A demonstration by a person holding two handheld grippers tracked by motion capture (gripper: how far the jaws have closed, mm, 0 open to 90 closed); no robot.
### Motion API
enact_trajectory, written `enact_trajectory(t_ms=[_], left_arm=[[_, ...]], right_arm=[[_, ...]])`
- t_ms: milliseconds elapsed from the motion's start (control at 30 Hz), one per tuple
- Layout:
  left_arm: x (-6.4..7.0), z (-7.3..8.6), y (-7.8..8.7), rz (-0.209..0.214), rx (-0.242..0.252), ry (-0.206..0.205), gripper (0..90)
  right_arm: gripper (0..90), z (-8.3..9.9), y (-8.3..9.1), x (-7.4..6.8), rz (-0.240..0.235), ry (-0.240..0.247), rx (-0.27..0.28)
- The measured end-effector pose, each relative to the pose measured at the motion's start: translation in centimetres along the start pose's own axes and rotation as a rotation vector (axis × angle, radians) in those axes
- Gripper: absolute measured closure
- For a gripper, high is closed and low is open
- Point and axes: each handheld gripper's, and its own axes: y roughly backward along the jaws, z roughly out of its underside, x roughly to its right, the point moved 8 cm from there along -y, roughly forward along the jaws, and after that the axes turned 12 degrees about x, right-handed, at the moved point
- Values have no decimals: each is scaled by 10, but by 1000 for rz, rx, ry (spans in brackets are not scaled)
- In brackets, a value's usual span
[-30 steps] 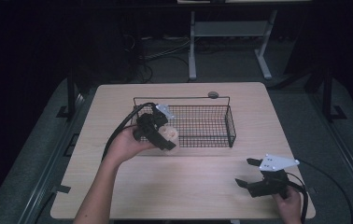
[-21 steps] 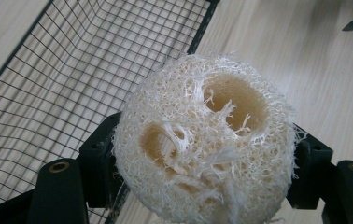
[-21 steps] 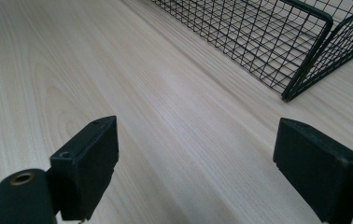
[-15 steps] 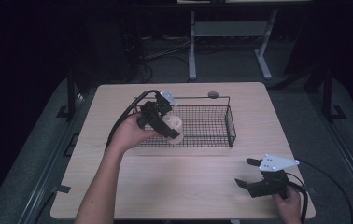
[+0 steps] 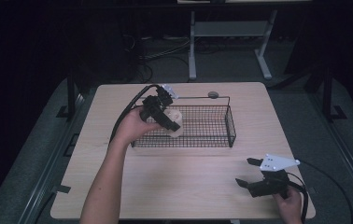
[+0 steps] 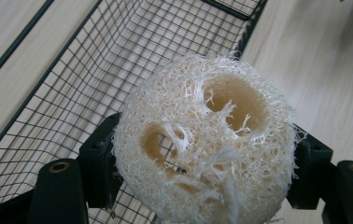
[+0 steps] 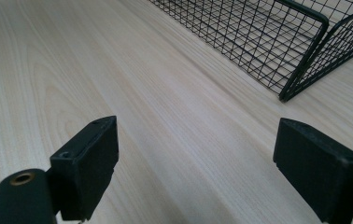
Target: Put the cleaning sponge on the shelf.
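Note:
A pale, fibrous loofah piece (image 6: 202, 144) with two holes through it sits clamped between my left gripper's black jaws. In the high view my left gripper (image 5: 167, 121) holds the loofah (image 5: 175, 126) over the left end of the black wire basket (image 5: 212, 140), inside its rim. Below the loofah, in the left gripper view, lies the basket's mesh floor (image 6: 86, 84). My right gripper (image 5: 251, 172) rests open near the table's front right corner, nothing between its jaws; in the right gripper view its gap (image 7: 195, 158) spans bare wood.
The light wooden table (image 5: 179, 186) has free room in front of the basket. A small round grey disc (image 5: 213, 94) lies behind the basket's back rim. A basket corner (image 7: 305, 60) shows ahead in the right gripper view. Dark floor and a metal stand lie beyond the table.
My left gripper has carried the loofah rightward and forward, from the basket's left front edge to above its inside. The right gripper has stayed put.

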Motion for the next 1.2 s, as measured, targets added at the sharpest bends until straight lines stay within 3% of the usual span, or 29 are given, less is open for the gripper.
enact_trajectory(t_ms=[100,633,1200], left_arm=[[-3,2,-4,-6,-17,7,275],[-18,-8,-14,-17,15,34,275],[-34,-2,-36,-38,7,80,275]], right_arm=[[135,0,0,0,-2,-2,1],[136,-1,2,1,-1,-18,12],[135,-2,5,4,5,-25,26]])
